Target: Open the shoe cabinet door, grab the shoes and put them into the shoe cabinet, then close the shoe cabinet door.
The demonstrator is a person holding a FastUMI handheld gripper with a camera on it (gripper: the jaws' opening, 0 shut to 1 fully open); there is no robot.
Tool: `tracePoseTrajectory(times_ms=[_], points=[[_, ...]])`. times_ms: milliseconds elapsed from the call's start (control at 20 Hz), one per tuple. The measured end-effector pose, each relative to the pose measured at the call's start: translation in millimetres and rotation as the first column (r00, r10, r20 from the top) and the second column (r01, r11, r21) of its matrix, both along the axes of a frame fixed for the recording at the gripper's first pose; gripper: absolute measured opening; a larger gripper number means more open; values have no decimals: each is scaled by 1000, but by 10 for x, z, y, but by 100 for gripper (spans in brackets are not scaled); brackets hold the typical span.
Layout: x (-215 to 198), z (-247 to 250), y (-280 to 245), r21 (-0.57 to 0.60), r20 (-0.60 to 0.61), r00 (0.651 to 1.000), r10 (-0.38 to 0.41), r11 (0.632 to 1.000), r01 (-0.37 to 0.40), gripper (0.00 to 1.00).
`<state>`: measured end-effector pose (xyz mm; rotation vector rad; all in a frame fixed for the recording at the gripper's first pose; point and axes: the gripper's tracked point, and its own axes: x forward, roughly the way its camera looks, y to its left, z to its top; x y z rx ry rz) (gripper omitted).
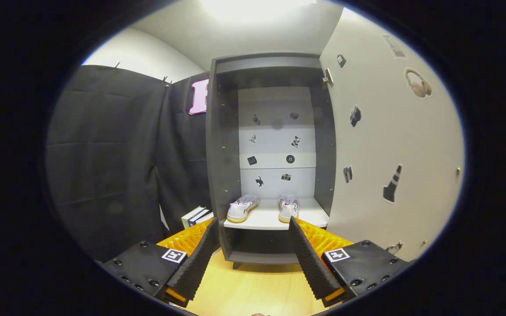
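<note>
Held level before the shoe cabinet (224,145), the gripper (253,239) has its two fingers spread wide apart with nothing between them but the wooden floor (253,285) and the cabinet's base. Neither finger touches anything.

Both shoes sit on the cabinet's lower shelf (270,223), well beyond the fingertips and a little above them. One shoe (242,208) rests near the shelf's left front corner, its toe turned toward the front edge. Its mate (288,207) stands close to the front edge on the right half, heel facing outward, in line with the tip of the right-hand finger. A gap of bare shelf separates the pair.

The cabinet door (389,145) is swung fully open to the right, its pale inner face dotted with small stickers. More stickers mark the back panel (277,145) above the shoes. A few books (196,216) lean just outside the cabinet's left wall, beyond the left-hand finger.
</note>
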<state>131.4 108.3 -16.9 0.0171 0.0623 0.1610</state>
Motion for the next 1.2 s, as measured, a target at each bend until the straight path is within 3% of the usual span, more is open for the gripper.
tracePoseTrajectory(times_ms=[200,450,700,950,1200], points=[[-601,-54,-277,23,-13,999,-30,999,30,98],[-1212,-212,-993,-9,-49,989,-137,991,137,98],[-1573,-241,-1804,37,-74,962,-264,963,268,98],[-1479,-139,-2611,54,-60,941,-334,940,337,98],[-1070,127,-3178,16,-27,945,-326,945,326,98]])
